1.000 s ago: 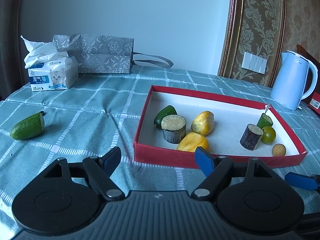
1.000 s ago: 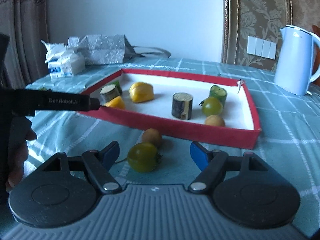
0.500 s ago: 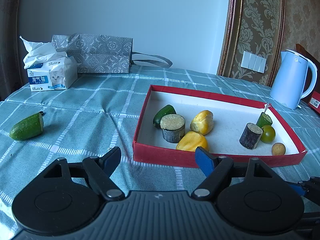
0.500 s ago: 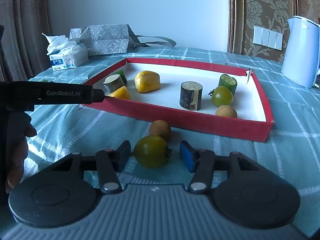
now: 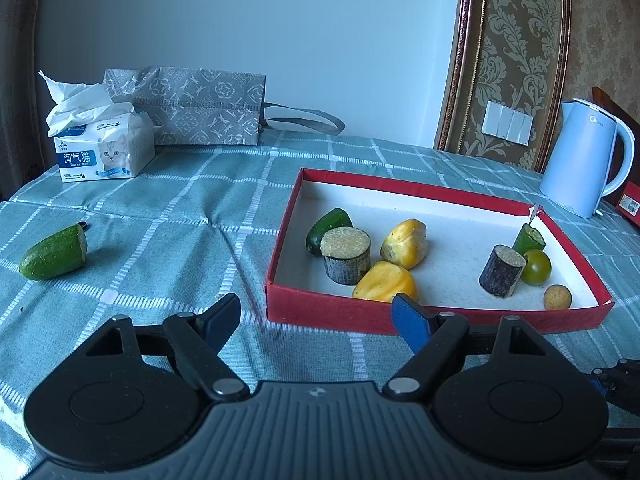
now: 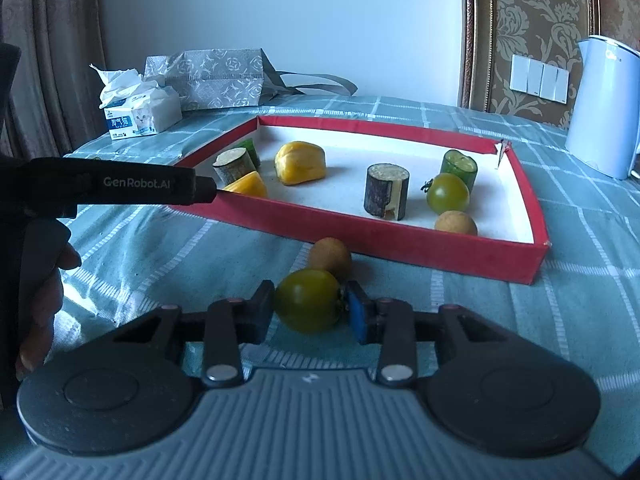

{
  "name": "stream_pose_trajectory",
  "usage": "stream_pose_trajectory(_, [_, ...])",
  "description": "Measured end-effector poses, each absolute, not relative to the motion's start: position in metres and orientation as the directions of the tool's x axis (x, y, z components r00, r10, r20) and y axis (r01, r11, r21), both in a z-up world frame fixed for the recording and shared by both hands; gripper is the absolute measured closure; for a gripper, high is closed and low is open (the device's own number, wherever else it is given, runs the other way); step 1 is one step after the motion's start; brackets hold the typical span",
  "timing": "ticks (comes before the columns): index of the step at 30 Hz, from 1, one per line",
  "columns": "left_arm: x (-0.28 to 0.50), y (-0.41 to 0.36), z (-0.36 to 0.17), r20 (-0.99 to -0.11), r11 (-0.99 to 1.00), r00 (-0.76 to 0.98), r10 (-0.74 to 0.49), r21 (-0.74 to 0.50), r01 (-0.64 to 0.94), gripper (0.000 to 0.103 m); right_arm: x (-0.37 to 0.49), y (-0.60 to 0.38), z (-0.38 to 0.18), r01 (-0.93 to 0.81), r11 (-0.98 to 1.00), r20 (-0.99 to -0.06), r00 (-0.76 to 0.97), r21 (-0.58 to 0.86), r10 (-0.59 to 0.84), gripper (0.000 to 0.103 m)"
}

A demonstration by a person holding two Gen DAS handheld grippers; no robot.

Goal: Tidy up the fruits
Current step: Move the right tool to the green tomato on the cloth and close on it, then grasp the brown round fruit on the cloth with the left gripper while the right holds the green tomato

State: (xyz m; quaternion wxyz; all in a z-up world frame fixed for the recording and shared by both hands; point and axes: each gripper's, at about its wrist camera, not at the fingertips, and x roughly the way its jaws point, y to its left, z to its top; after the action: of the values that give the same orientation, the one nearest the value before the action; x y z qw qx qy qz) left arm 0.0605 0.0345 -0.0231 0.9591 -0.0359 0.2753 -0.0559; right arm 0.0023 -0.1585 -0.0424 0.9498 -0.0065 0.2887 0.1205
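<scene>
Green tomato (image 6: pixel 308 306) on desk (image 6: pixel 480 320), clamped between just-closing pads of right hand-held gripper (image 6: pixel 309 312), brown fruit (image 6: pixel 330 255) just behind, red tray (image 6: pixel 400 236) beyond, left hand-held gripper (image 5: pixel 316 320) apart, empty.

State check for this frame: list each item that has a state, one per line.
right gripper: jaws just closed, shut on green tomato, which sits on the cloth
left gripper: open, empty
red tray: holds seven pieces
brown round fruit: loose, outside tray
cucumber piece: lying outside tray
tissue pack: opened
</scene>
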Motion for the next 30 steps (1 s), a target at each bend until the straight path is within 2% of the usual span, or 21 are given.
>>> stream_pose_trajectory(8, [0.060, 0.035, -0.023, -0.523, 0.991, 0.843, -0.129, -0.103, 0.087, 0.020, 0.001, -0.157, -0.043, -0.237, 0.970, -0.552, 0.804, 0.045, 0.222, 0.067])
stream_pose_trajectory(13, [0.059, 0.036, -0.022, -0.517, 0.989, 0.844, -0.139, -0.111, 0.094, 0.020, 0.000, -0.155, -0.042, -0.244, 0.969, -0.554, 0.803, 0.033, 0.221, 0.062])
stream_pose_trajectory(15, [0.058, 0.036, -0.021, -0.513, 0.989, 0.847, -0.143, -0.114, 0.098, 0.020, -0.001, -0.156, -0.042, -0.244, 0.969, -0.552, 0.803, 0.035, 0.223, 0.062])
stream_pose_trajectory(17, [0.058, 0.035, -0.021, -0.511, 0.988, 0.847, -0.147, -0.115, 0.101, 0.020, -0.002, -0.158, -0.041, -0.239, 0.970, -0.542, 0.810, 0.044, 0.225, 0.068])
stream_pose_trajectory(24, [0.056, 0.032, -0.021, -0.507, 0.986, 0.846, -0.162, -0.110, 0.123, 0.020, -0.007, -0.162, -0.041, -0.190, 0.981, -0.531, 0.828, 0.040, 0.182, 0.068])
stream_pose_trajectory(30, [0.048, 0.021, -0.022, -0.502, 0.980, 0.842, -0.198, -0.083, 0.181, 0.020, -0.026, -0.183, -0.038, -0.088, 0.994, -0.484, 0.868, 0.061, 0.107, 0.068])
